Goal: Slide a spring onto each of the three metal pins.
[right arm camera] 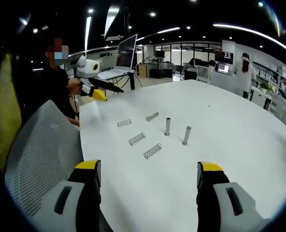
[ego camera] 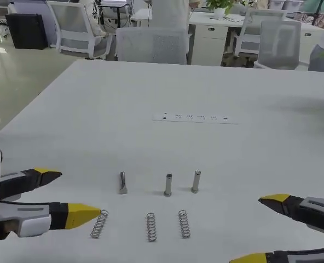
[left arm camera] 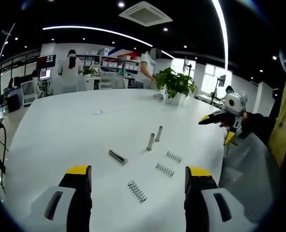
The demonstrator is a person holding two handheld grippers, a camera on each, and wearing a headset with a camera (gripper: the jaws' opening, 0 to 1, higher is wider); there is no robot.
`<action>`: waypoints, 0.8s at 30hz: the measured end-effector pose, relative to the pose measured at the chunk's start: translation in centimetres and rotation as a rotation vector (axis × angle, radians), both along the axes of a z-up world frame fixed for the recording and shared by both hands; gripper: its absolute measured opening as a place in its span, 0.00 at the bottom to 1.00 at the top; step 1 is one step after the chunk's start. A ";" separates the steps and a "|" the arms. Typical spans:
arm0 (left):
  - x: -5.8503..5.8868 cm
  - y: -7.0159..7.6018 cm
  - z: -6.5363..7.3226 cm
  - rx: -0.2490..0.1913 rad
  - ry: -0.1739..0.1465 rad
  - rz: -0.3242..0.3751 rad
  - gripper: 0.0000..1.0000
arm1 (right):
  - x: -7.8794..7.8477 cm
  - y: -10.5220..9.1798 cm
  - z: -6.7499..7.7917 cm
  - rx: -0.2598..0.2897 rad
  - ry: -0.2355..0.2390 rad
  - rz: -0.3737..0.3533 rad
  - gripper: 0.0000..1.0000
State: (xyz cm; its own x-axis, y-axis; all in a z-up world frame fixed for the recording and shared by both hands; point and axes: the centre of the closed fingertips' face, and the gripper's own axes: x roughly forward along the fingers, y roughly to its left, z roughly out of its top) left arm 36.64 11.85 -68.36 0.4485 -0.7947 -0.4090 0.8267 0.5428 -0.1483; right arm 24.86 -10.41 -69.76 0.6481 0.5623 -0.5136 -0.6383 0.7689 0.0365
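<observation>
L gripper (ego camera: 80,194) is released, jaws spread wide, gripping nothing; its near yellow tip sits close to the left spring (ego camera: 99,223). In its own view the spring lies on the table between the two jaws, apart from both. R gripper (ego camera: 248,230) is also let go, jaws wide apart, hovering at the table's right edge, well apart from the parts.

The table (ego camera: 206,93) is white w/ a socket strip (ego camera: 195,118) set in further back. The room is an office w/ mesh chairs (ego camera: 77,27) beyond the far edge, ceiling lights, and a plant (left arm camera: 174,84) in the left gripper view.

There are three pins in a row. The left pin (ego camera: 122,182) is lying flat, while the mid pin (ego camera: 168,184) and right pin (ego camera: 196,181) stand upright, all bare metal, grey. There are three springs in a row just nearer the person: the left one, the mid spring (ego camera: 151,227) and the right spring (ego camera: 184,223), all flat on the table, each roughly in front of its pin. The coils are thin and silver, and none is on a pin yet.
</observation>
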 end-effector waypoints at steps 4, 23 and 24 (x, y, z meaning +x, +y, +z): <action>0.9 -0.4 -0.3 0.011 0.004 -0.002 0.75 | 0.0 0.0 0.0 0.000 -0.001 -0.002 0.81; 4.8 -2.6 -2.7 0.055 0.045 0.006 0.72 | 0.0 0.2 0.0 0.003 0.003 -0.001 0.81; 5.0 -2.8 -2.9 0.057 0.047 0.007 0.72 | 0.1 0.1 0.0 0.003 0.002 -0.002 0.81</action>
